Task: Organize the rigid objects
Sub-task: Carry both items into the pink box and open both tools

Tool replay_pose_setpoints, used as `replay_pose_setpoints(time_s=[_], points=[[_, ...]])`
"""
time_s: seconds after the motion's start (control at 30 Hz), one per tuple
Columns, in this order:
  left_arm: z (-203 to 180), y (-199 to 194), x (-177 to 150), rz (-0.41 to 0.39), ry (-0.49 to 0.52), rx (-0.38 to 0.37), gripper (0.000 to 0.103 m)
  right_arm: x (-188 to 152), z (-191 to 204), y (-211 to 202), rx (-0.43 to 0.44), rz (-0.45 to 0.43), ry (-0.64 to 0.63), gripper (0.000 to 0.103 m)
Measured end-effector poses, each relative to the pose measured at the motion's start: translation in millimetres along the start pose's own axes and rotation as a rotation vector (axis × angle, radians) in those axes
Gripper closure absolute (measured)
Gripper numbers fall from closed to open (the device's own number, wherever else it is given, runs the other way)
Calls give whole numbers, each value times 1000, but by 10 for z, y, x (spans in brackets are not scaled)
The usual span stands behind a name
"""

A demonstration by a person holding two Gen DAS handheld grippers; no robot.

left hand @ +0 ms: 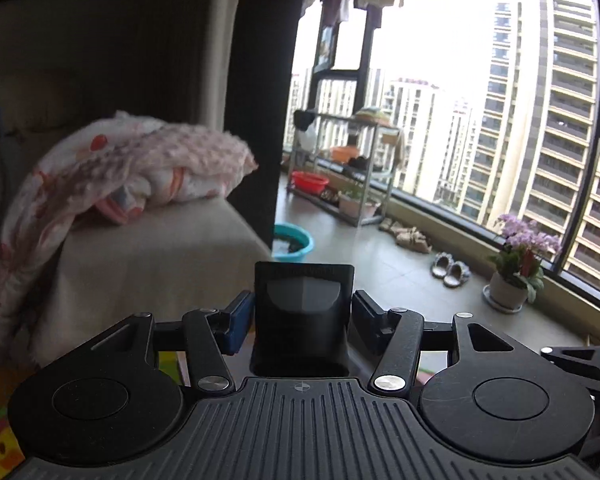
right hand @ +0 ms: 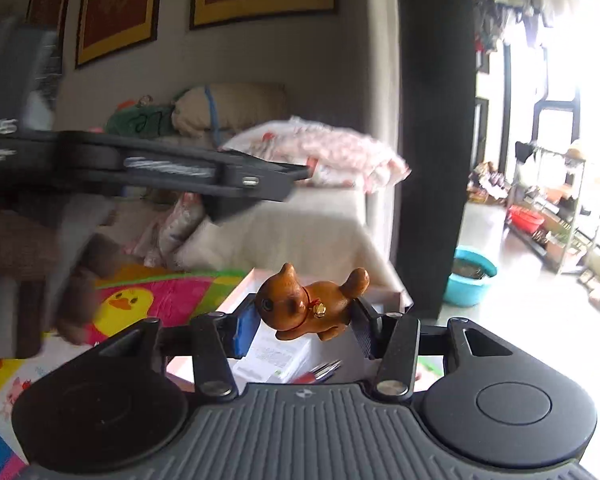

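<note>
Left wrist view: the left claw (left hand: 303,318) grasps a black box (left hand: 304,312), its blue pad at 9 o'clock and its black pad at 3 o'clock pressed against the box's sides. The box stands upright, long axis running from 6 to 12 o'clock, its open mouth down at 6 near the claw's body and its far end up at 12. It is held in the air, over no counter in sight. Beyond it, a sofa (left hand: 160,264) with a pink blanket (left hand: 140,160) lies at 10 o'clock, a teal basin (left hand: 294,242) just past the box at 12, and a flower pot (left hand: 508,290) at 3 o'clock by the window.

Right wrist view: the right claw (right hand: 305,320) is clenched on a brown wooden dog (right hand: 310,306), which the left view does not show. The dog lies crosswise, long axis from 9 to 3 o'clock, head with a gold bell at its neck toward 9, tail raised toward 2. It hangs above an open tray (right hand: 240,292) holding a white booklet (right hand: 276,354) and pens (right hand: 320,372). The other claw's body crosses at 9 to 10 o'clock, blurred; its box is hidden here. A duck mat (right hand: 140,300) lies at 8 o'clock.
</note>
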State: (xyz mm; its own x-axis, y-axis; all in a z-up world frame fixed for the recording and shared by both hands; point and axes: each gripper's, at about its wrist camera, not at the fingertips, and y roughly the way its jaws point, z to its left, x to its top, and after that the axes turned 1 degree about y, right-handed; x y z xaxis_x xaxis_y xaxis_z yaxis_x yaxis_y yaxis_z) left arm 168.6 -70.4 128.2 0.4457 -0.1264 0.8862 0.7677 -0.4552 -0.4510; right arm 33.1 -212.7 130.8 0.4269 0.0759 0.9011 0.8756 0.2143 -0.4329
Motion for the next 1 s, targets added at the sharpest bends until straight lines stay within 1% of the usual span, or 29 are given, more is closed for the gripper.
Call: replay_pose_setpoints(time_s=[0.03,0.07,0.1,0.17,0.2,0.3,0.37,0.47,0.6,0.7,0.77,0.87,0.93,1.0], points=[[39,115,-84,32,-8,6,47,-44,18,113,-4,41,3,51],[85,175,-183,53,-11,-13,47,-99,28,189,-10,72,10,51],[126,171,-263,47,-15,-34,45,-163,39,217,-6,87,10,49],[210,53,-364,-7,-32,-45,45,-303,58,182,-7,95,-21,46],[289,-49,-395,-37,-62,-46,45,-379,58,137,-17,90,-42,43],[506,-431,-514,-108,-145,-18,45,-580,10,14,-55,92,-67,41],[607,-641,-649,-119,-162,15,45,-692,-48,-69,-68,99,-44,41],[659,-869,-890,-76,-179,57,46,-806,-121,-149,-70,127,1,41],[597,-1118,-1284,6,-192,73,46,-885,-135,-159,-71,141,38,41],[497,-1327,-1517,40,-169,77,46,-960,-144,-205,-60,152,89,41],[439,-1436,-1591,49,-132,102,46,-1007,-119,-233,-48,159,106,41],[430,-1600,-1637,25,-92,184,45,-1115,-63,-309,-48,153,122,41],[541,-1660,-1619,1,-111,256,45,-1168,-35,-334,-43,153,122,41],[728,-1696,-1595,-14,-171,336,46,-1217,-22,-337,-43,155,120,41]])
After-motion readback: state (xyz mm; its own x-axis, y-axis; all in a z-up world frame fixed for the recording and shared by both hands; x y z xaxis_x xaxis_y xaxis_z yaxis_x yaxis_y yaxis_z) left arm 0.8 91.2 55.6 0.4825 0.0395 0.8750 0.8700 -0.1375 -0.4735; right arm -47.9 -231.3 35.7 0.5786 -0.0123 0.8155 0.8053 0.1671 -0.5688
